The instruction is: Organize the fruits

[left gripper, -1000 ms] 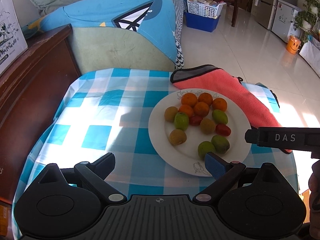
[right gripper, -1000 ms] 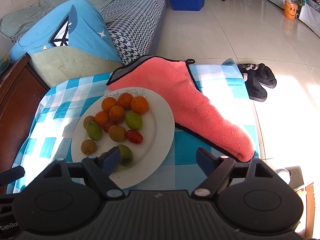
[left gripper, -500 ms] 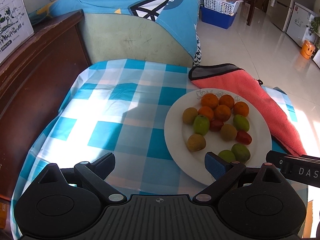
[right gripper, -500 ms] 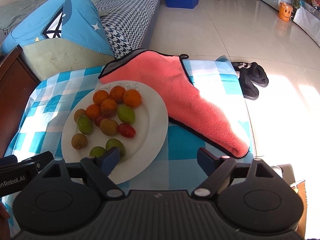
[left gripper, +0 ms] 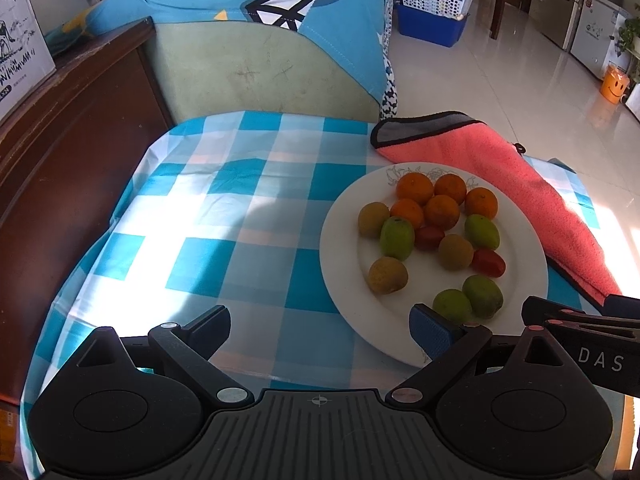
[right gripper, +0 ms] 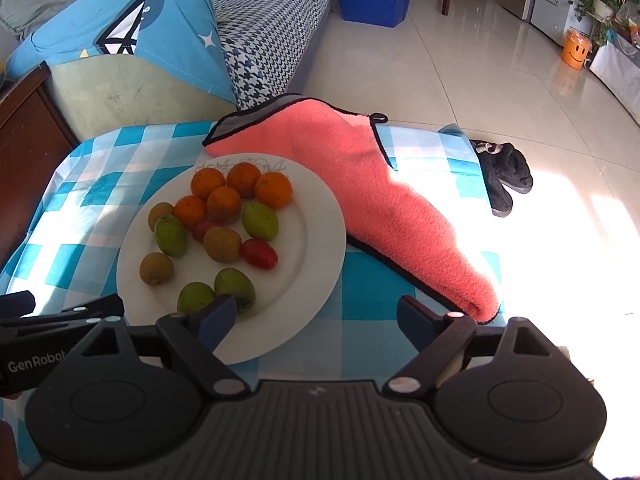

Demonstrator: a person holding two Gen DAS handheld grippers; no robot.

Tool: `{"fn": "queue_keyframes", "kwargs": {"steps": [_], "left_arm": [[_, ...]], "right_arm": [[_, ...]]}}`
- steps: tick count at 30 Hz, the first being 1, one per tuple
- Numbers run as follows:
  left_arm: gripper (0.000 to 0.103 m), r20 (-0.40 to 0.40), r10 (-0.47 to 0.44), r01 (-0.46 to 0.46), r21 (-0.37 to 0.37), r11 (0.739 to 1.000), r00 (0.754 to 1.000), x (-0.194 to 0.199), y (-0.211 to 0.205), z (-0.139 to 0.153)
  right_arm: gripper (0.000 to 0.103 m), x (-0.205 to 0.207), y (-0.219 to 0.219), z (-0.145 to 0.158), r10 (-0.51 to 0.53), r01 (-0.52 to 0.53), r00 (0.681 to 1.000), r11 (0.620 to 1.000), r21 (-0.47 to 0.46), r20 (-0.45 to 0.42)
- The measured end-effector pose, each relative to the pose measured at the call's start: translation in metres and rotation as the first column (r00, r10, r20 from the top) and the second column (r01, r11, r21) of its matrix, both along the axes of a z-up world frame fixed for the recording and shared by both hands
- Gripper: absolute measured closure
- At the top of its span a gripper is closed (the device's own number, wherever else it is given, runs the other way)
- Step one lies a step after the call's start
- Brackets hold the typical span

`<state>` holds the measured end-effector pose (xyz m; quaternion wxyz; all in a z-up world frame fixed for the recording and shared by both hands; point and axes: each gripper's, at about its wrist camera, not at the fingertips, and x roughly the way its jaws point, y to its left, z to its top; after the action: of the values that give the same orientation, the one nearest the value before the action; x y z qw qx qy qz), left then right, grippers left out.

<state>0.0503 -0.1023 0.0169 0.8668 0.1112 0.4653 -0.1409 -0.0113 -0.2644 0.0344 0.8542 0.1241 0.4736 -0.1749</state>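
White and round, the plate [left gripper: 340,272] carried all the fruit and sat on the right half of the checked tablecloth [left gripper: 224,216]. Five oranges [left gripper: 415,188] were bunched together at its far side, touching one another. Just nearer than them lay a mixed scatter: three brown kiwis [left gripper: 387,275], two of them along the left of the group and one in the middle; four green fruits [left gripper: 397,238], two of which lay side by side and touching near the plate's close rim [right gripper: 235,285]; and two small red fruits [left gripper: 488,263], one tucked against the oranges, the other toward the right.

A coral-pink towel [left gripper: 520,196] with a dark edging lay along the far right of the plate, its near side touching or slipping just under the rim, and ran on to the table's right edge.

The left gripper [left gripper: 320,330] hovered low over the near part of the cloth, jaws spread wide with nothing between them; its right finger hung over the plate's near rim, just beside the two green fruits. The right gripper [right gripper: 308,320] stood likewise released and empty, its left finger over the plate's near edge close to the same pair, its right finger near the towel's tip. Each tool's body showed at the edge of the other's view.

Beyond the table stood a sofa [left gripper: 264,68] under a blue cover, a dark wooden cabinet [left gripper: 60,140] to the left, and pale floor tiles [right gripper: 460,72] with black slippers [right gripper: 502,172] beside the table.
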Motion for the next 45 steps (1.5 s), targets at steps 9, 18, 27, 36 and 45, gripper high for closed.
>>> {"fn": "queue_keyframes", "kwargs": {"steps": [9,18,27,36,45], "left_arm": [[0.006,0.0,0.007,-0.007,0.021,1.0,1.0,0.001,-0.001,-0.004],[0.006,0.0,0.014,-0.014,0.024,1.0,1.0,0.002,0.0,-0.004],[0.006,0.009,0.007,-0.007,0.045,0.999,1.0,0.001,-0.001,-0.006],[0.006,0.027,0.005,-0.007,0.07,0.998,1.0,-0.002,0.001,-0.005],[0.006,0.053,0.007,-0.013,0.108,0.994,0.999,-0.013,0.007,-0.005]], "right_arm": [[0.015,0.001,0.002,-0.002,0.005,-0.005,1.0,1.0,-0.008,-0.012],[0.015,0.003,0.006,-0.003,0.017,-0.017,1.0,0.999,-0.035,-0.016],[0.015,0.003,0.008,-0.004,0.025,-0.026,0.999,0.998,-0.054,-0.025],[0.015,0.003,0.012,-0.006,0.041,-0.043,0.999,0.997,-0.063,-0.026],[0.015,-0.002,0.022,-0.007,0.068,-0.07,0.997,0.993,-0.091,-0.022]]}}
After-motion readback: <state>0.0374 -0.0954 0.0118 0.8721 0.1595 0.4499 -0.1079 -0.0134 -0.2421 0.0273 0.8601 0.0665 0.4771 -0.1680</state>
